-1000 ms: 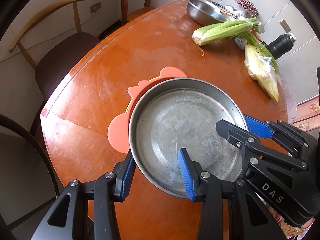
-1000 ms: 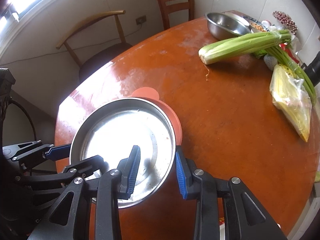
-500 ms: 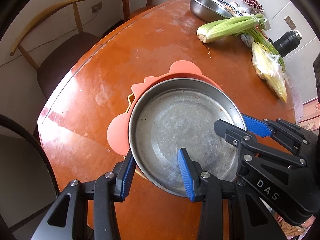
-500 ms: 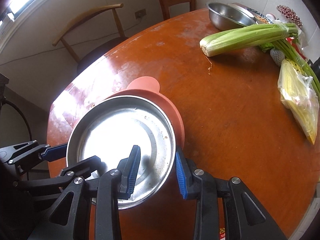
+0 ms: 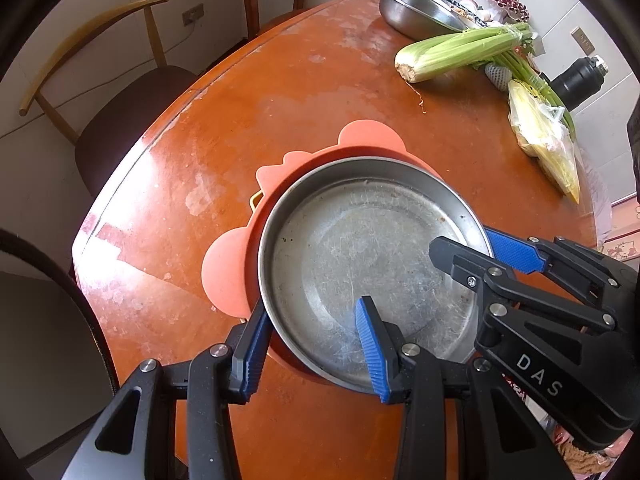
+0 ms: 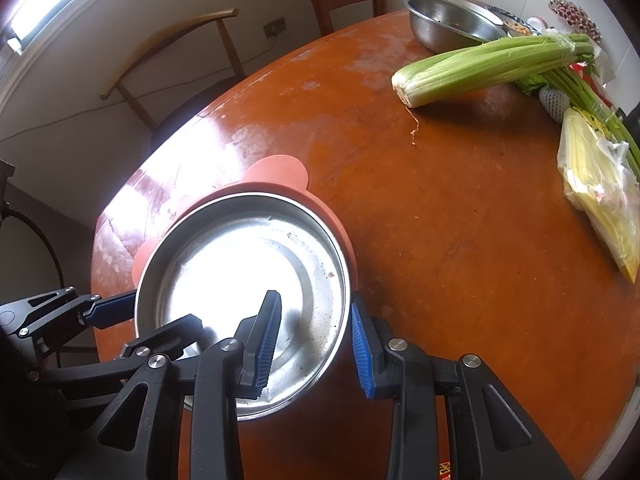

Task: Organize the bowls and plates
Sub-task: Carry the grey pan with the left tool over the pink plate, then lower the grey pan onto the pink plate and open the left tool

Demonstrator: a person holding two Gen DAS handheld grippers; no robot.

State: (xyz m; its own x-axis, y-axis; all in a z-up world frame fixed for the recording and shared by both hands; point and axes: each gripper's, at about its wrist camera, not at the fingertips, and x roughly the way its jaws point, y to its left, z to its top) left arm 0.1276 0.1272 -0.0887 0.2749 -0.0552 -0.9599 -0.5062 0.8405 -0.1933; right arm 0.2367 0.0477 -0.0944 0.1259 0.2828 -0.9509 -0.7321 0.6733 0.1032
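Steel plate [image 5: 360, 256]: shallow, round, scratched; sits over a pink silicone plate [image 5: 228, 272] with ear-shaped tabs, near the worktop [image 5: 280, 120] edge. Left gripper [image 5: 312, 344]: jaws pinch the plate's near rim, one inside, one outside. Right gripper [image 6: 316, 336]: jaws pinch the opposite rim likewise. Far side of worktop: steel bowl [image 6: 444, 28], celery bunch [image 6: 488, 64], bagged yellow produce [image 6: 600, 200], black flask [image 5: 576, 80]. Two wooden chairs [image 5: 120, 92] stand beyond.
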